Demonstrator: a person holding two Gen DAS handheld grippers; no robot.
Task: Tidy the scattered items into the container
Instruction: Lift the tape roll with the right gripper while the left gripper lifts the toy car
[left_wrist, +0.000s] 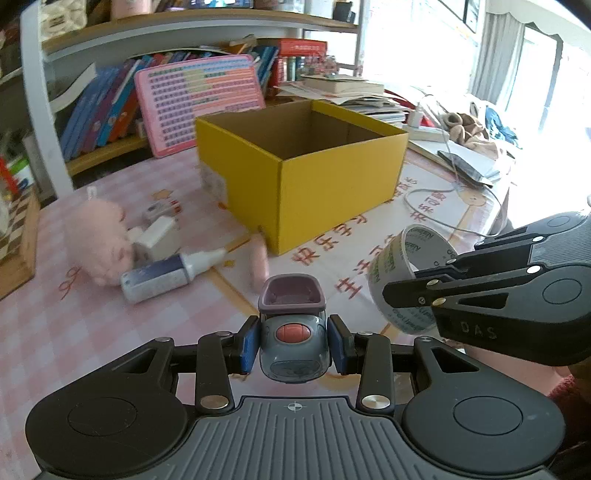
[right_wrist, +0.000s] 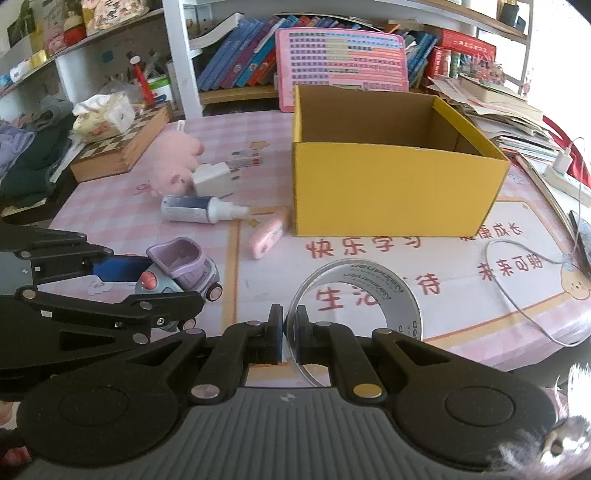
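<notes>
My left gripper (left_wrist: 293, 345) is shut on a grey and purple toy car (left_wrist: 293, 332), held above the pink checked table. In the right wrist view the same toy car (right_wrist: 181, 273) shows at the left between blue pads. My right gripper (right_wrist: 290, 332) is shut on the rim of a clear tape roll (right_wrist: 354, 295); that tape roll (left_wrist: 406, 273) appears right of the car in the left wrist view. The open yellow box (left_wrist: 306, 184) (right_wrist: 391, 192) stands ahead of both. A pink plush (right_wrist: 173, 162), a white charger (right_wrist: 212, 177), a spray bottle (right_wrist: 201, 208) and a pink eraser (right_wrist: 267, 234) lie left of the box.
A wooden chessboard box (right_wrist: 118, 147) with a tissue pack sits at the far left. A pink chart board (right_wrist: 341, 62) leans on the bookshelf behind the box. Stacked papers and books (right_wrist: 498, 107), a power strip and a white cable (right_wrist: 517, 288) lie to the right.
</notes>
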